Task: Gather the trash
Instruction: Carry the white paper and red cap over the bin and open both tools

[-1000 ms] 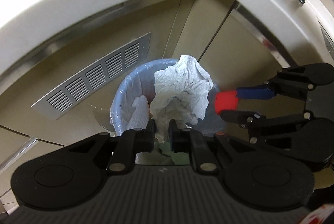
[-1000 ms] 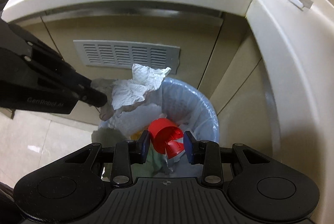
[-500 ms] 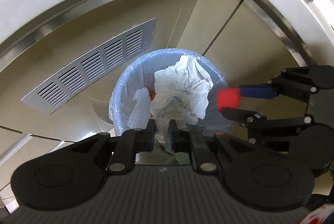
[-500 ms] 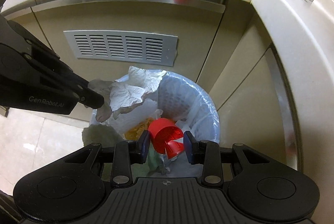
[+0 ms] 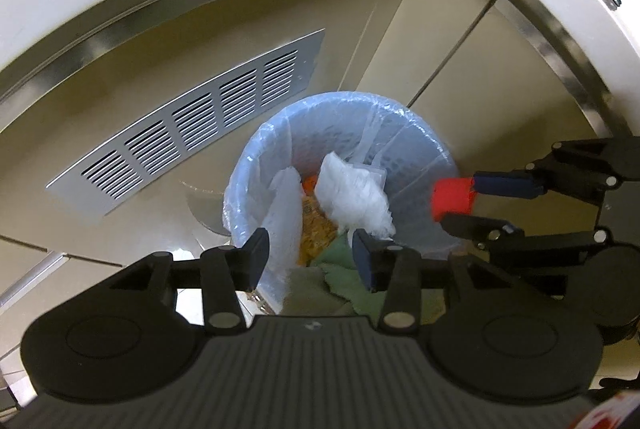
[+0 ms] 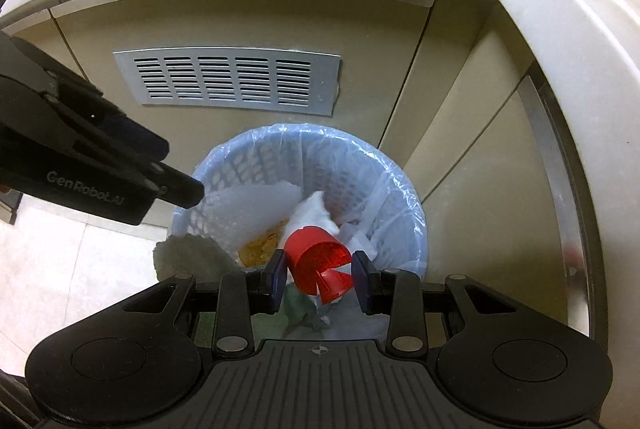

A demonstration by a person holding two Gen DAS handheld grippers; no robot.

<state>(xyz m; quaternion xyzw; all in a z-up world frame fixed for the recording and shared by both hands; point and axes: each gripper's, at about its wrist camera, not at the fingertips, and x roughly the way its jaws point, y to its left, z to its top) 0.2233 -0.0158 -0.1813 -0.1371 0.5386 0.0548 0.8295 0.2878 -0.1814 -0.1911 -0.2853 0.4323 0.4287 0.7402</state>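
The left tool point(image 5: 308, 257) hangs above the round pale-blue plastic waste basket lined with a clear bag point(image 5: 420, 141). Its jaws are opening, and nothing is between them. Below the gap, a crumpled white paper sheet point(image 5: 352, 193) lies inside the basket, clear of both pads. It rests on orange-yellow food scraps point(image 5: 316, 229) and a dull green cloth-like piece point(image 5: 340, 269); the material of that piece cannot be determined from these views.

The right tool point(image 6: 320, 275) is positioned over the near rim of the same basket. Its jaws stand partly apart and grip a crushed red plastic cup point(image 6: 318, 263), with one pad pressed on each side of the cup. The cup is held above the basket contents.

The basket stands on the floor in the inner corner of a beige cabinet run. A silver louvred ventilation grille point(image 6: 236, 79) is mounted on the cabinet door behind it. The white curved worktop point(image 6: 560, 41) overhangs the cabinets above.
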